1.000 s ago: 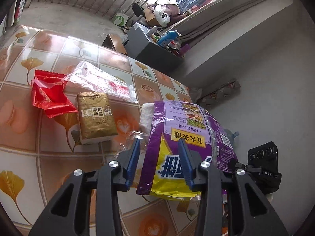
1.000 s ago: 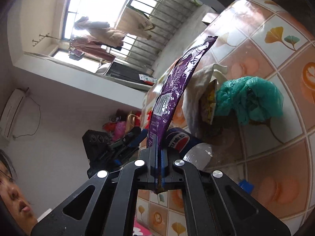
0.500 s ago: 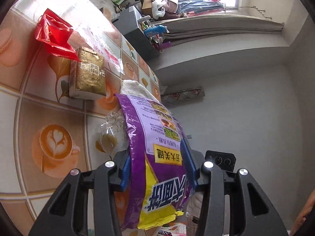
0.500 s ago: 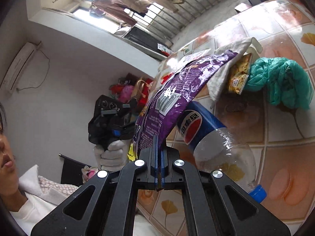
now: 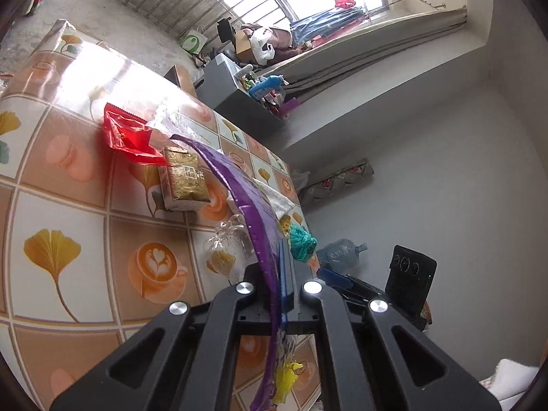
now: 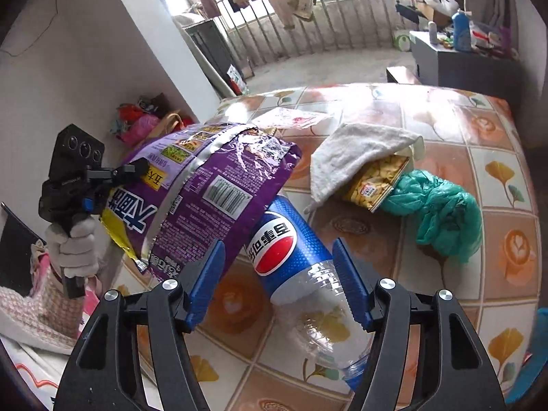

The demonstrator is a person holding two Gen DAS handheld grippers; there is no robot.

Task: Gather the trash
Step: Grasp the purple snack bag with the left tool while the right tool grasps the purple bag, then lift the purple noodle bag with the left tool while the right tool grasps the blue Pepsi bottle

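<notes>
Left tool (image 5: pixel 278 274): blue pads pressed together on the purple snack bag (image 5: pixel 239 188), which runs edge-on from between the pads up and away over the tabletop (image 5: pixel 68 205). In the right wrist view the same tool (image 6: pixel 102 178) pinches the bag's side, held by a white-gloved hand (image 6: pixel 73 250).

Right tool (image 6: pixel 279 284): jaws spread wide, gripping nothing; its left pad sits just beside the lower edge of the purple snack bag (image 6: pixel 212 198).

Landmark: Pepsi bottle (image 6: pixel 294 267), clear plastic with blue label, lying on its side on the tabletop (image 6: pixel 496 188), between the right tool's pads; whether they touch it cannot be told.
- Purple snack bag: open-mouthed, held above the bottle's far end, overlapping it.
- White cloth (image 6: pixel 356 150): beyond the bottle, draped over a yellow snack packet (image 6: pixel 376 185).
- Green plastic bag (image 6: pixel 441 209): crumpled, right of the bottle, touching the yellow packet.
- Clear wrapper (image 6: pixel 294 116): farther back, behind the purple bag.

Seen from the left wrist, beyond the purple bag: clear crumpled film (image 5: pixel 229 246), gold packet (image 5: pixel 183 181), red wrapper (image 5: pixel 130 133), in that order.
</notes>
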